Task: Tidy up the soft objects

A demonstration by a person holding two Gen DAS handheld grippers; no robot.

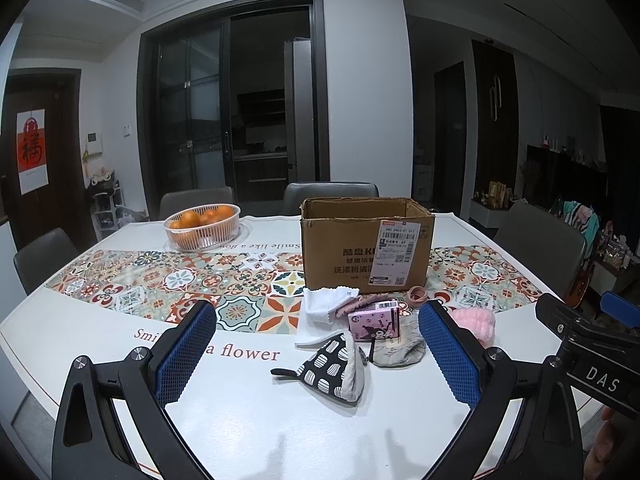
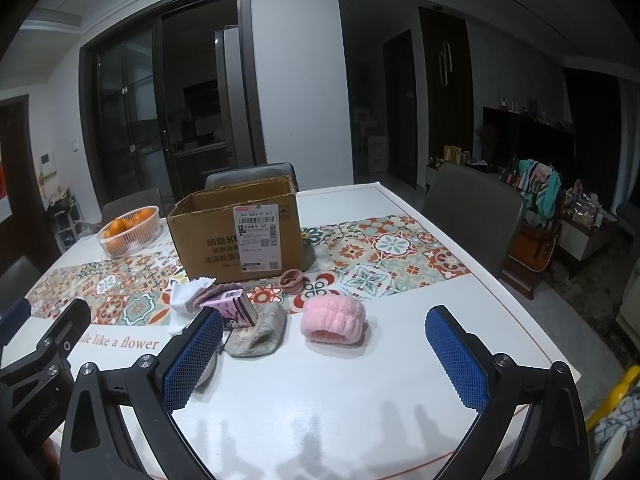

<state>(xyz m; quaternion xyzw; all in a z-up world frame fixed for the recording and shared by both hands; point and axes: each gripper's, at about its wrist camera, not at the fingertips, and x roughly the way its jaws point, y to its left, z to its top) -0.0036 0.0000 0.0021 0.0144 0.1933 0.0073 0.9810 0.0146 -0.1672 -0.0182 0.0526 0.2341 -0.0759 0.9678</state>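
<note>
An open cardboard box [image 1: 366, 240] [image 2: 240, 232] stands on the white table [image 1: 280, 420]. In front of it lie a white cloth [image 1: 324, 312] [image 2: 182, 294], a purple tissue pack [image 1: 374, 320] [image 2: 234, 308], a grey pouch [image 1: 400, 350] [image 2: 258, 334], a black-and-white spotted pouch [image 1: 332, 366], a pink fluffy band [image 1: 476, 324] [image 2: 334, 320] and pink hair ties [image 1: 418, 295] [image 2: 292, 278]. My left gripper [image 1: 316, 356] is open and empty, above the spotted pouch. My right gripper [image 2: 324, 356] is open and empty, just short of the pink band.
A white basket of oranges [image 1: 202, 226] [image 2: 128, 230] sits at the far left of the table. Grey chairs [image 1: 330, 196] [image 2: 472, 216] surround the table. A patterned runner [image 1: 160, 284] crosses the table under the box.
</note>
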